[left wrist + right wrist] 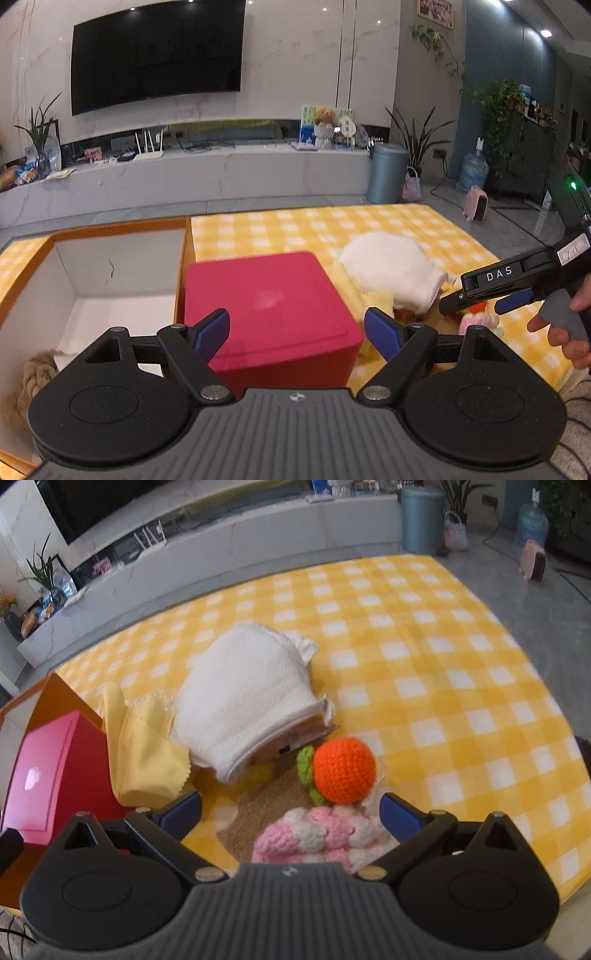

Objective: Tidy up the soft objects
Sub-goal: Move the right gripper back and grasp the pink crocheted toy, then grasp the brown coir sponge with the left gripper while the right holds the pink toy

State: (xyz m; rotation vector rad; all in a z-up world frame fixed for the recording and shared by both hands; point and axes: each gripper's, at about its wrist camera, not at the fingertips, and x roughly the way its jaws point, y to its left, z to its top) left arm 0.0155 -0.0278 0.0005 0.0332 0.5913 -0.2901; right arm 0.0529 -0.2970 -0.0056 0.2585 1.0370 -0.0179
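The right gripper (290, 814) hangs low over a small heap of soft things on the yellow-and-white checked cloth covering the counter (424, 635), its blue-padded jaws spread wide and holding nothing. Between them lies a pink-and-white crocheted piece (317, 838), and just past it, touching, an orange crocheted ball with green leaves (343, 771). Both rest partly on a flat brown fibrous mat (266, 805). Beyond these a bulky folded white towel (247, 701) slumps over something I can't make out, with a thin pale-yellow cloth (144, 749) just beside it, draped against a glossy red box (48, 775).

The left gripper (297, 332) is also wide open and empty, hovering above that red box, which sits hard against an open orange-rimmed cardboard box with a white interior (110, 273) toward the counter's left edge. A coil of tan rope (35, 373) lies in its near corner.

The crocheted pieces look light and squashy, likely to give under the pads rather than slip. I'd judge the pink one best pinched across its thick middle, and the ball across its widest part, not by the leaves.
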